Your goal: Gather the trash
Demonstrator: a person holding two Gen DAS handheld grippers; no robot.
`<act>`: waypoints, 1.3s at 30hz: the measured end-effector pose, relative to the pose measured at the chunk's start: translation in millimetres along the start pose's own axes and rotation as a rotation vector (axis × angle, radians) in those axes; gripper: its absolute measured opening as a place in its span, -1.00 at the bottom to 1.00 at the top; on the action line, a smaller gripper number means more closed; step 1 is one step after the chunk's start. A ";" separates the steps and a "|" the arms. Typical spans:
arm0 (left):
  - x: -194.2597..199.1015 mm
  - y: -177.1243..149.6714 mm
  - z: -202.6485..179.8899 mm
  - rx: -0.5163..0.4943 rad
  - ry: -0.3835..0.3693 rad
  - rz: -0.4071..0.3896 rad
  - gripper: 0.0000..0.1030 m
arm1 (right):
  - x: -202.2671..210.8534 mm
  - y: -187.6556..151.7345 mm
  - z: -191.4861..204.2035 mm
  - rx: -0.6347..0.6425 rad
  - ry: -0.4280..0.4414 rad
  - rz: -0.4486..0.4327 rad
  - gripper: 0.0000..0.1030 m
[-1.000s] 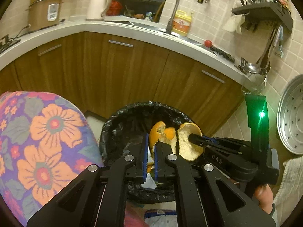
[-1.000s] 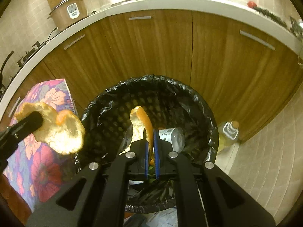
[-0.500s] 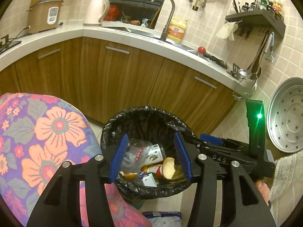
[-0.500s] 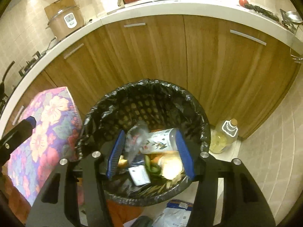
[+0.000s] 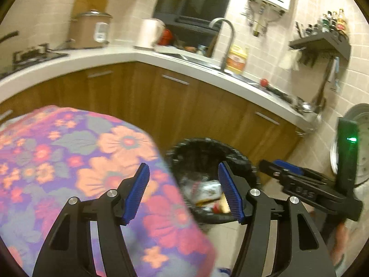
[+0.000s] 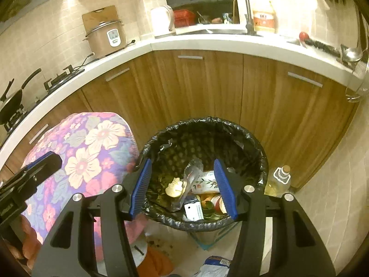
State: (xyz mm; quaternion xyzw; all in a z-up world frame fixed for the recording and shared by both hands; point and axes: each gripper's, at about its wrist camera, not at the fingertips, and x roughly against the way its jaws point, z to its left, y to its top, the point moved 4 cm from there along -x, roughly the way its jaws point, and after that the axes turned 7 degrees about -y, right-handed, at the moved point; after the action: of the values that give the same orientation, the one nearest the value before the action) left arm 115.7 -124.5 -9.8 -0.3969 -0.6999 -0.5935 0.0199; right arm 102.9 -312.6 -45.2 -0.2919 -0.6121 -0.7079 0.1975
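Observation:
A bin with a black liner stands on the floor before the wooden cabinets; the left wrist view also shows the bin. Inside lie an orange peel, a clear wrapper, a printed carton and other scraps. My right gripper hangs open above the bin's near rim with nothing between its blue pads. My left gripper is opening, also with nothing in it, over the edge of a floral cloth beside the bin. Each gripper shows in the other's view: the left gripper, the right gripper.
The floral-covered table sits left of the bin. An oil bottle stands on the floor to the bin's right. A packet and crumbs lie on the tiles in front. Cabinets and a worktop curve behind.
Both grippers opened and dropped their orange peels into the bin. Both then drew back and up, the left one swinging left over the floral cloth.

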 end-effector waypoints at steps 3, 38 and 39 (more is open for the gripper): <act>12.5 -2.5 10.7 -0.008 0.064 -0.030 0.17 | 6.8 -4.4 13.3 0.019 0.005 -0.021 0.02; 55.1 -5.4 39.4 0.001 0.321 -0.209 0.70 | 18.7 -16.8 81.7 0.074 0.029 -0.197 0.32; 55.1 -5.5 39.1 -0.004 0.327 -0.210 0.72 | 18.2 -17.2 81.7 0.080 0.035 -0.195 0.32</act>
State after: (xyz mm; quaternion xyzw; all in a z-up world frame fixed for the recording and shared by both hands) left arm 92.1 -62.0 1.7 -0.2199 -0.7237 -0.6503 0.0704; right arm 92.3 -228.0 -39.7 -0.2103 -0.6620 -0.7037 0.1498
